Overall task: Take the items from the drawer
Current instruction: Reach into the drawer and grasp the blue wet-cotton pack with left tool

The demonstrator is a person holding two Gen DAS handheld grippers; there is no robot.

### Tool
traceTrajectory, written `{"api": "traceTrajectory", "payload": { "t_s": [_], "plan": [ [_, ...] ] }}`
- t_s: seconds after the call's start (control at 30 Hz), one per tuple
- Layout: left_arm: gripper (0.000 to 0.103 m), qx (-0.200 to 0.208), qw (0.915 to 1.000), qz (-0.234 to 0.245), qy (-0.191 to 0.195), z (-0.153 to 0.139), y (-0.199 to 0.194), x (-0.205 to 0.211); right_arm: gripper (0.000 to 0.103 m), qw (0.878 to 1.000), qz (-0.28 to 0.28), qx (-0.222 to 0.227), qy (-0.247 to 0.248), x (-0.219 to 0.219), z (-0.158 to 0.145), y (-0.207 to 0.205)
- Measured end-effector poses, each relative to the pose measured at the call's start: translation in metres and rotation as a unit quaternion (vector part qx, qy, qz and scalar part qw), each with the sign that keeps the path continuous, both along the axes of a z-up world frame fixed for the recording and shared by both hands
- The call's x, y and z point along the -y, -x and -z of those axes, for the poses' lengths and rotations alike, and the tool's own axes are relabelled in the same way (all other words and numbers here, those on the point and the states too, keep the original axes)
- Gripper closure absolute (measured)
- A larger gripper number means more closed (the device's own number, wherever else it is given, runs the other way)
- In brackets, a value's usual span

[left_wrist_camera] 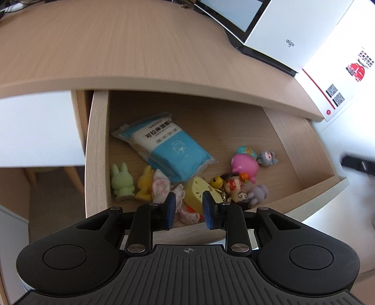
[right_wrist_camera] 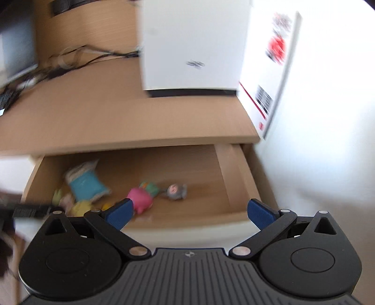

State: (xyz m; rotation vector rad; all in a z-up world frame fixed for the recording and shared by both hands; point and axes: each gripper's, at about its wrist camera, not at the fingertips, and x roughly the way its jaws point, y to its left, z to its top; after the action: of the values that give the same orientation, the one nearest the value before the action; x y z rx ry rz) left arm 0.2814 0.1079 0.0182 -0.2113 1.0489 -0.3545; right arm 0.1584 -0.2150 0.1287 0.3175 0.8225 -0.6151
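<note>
Clutter is crowding your narrowly parted left gripper (left_wrist_camera: pixel 189 208) over the yellow toy (left_wrist_camera: pixel 196 192) at six o'clock in the drawer (left_wrist_camera: pixel 97 145), risking a snagged neighbour, while your right gripper (right_wrist_camera: pixel 190 212) is hovering wide, holding nothing.

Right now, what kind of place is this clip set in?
Probably a home or office desk: a wooden desktop with a monitor and cables, above an open drawer of small toys.
</note>
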Motion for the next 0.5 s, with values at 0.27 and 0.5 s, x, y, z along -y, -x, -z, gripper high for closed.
{"api": "traceTrajectory", "payload": {
  "t_s": [0.27,0.5],
  "plan": [
    [0.075,-0.046,0.9989,-0.008,-0.007,0.0,0.016,0.004,0.0,0.997,-0.02,-0.019,-0.074,0.033,0.038,-0.038],
    [0.078,-0.096,0.9948,-0.016,-0.03,-0.002,0.03,0.014,0.0,0.989,-0.064,-0.064,-0.116,0.008,0.066,-0.038]
  ]
}}
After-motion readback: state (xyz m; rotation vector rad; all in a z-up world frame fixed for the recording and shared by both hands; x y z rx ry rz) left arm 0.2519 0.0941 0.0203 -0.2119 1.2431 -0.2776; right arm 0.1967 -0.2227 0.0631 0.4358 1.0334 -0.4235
